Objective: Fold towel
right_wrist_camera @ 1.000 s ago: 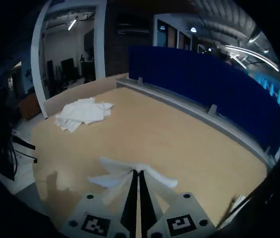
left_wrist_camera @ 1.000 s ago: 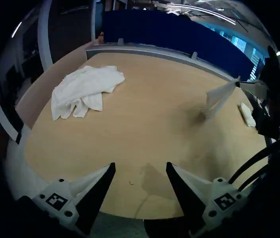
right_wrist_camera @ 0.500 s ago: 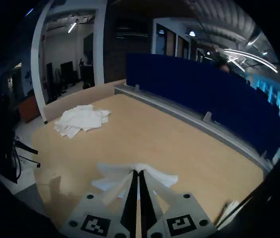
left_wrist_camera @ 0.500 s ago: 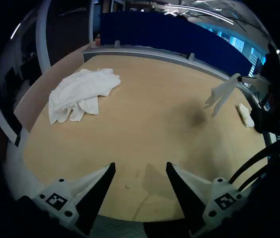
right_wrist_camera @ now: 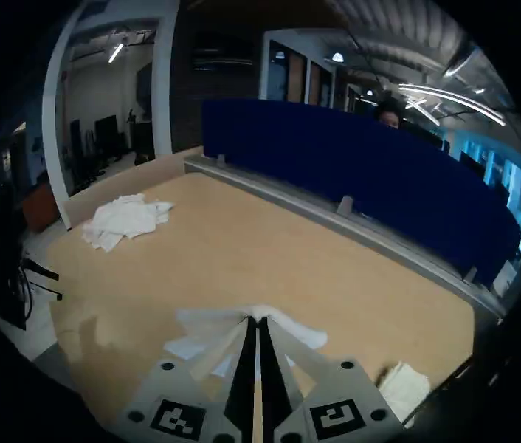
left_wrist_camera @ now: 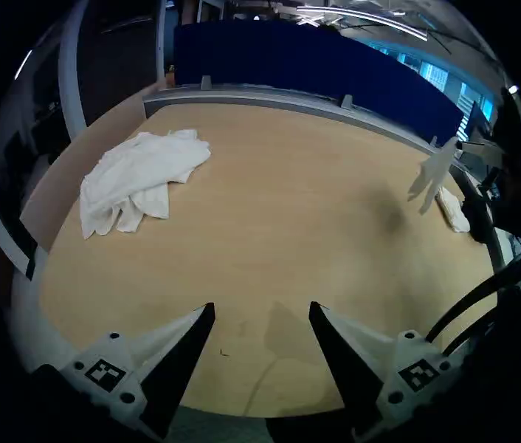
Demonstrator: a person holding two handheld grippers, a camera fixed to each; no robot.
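In the right gripper view my right gripper (right_wrist_camera: 257,323) is shut on a small white towel (right_wrist_camera: 294,334), whose folds spread to either side of the fingertips. The left gripper view has that same towel (left_wrist_camera: 430,172) hanging in the air over the table's far right, held from above. My left gripper (left_wrist_camera: 260,325) is open over the near edge of the wooden table (left_wrist_camera: 283,221), with nothing between its fingers. A crumpled pile of white towels (left_wrist_camera: 139,173) lies at the far left; the right gripper view places this pile (right_wrist_camera: 124,218) far off to the left.
A folded white cloth (left_wrist_camera: 454,210) lies by the table's right edge, and this folded cloth (right_wrist_camera: 404,384) sits low right in the right gripper view. A blue partition (right_wrist_camera: 364,170) on a grey rail lines the far side. Black cables (left_wrist_camera: 474,310) hang at the right.
The right gripper has lifted its towel off the table and carried it to the right, toward the folded cloth. The left gripper stays open near the front edge.
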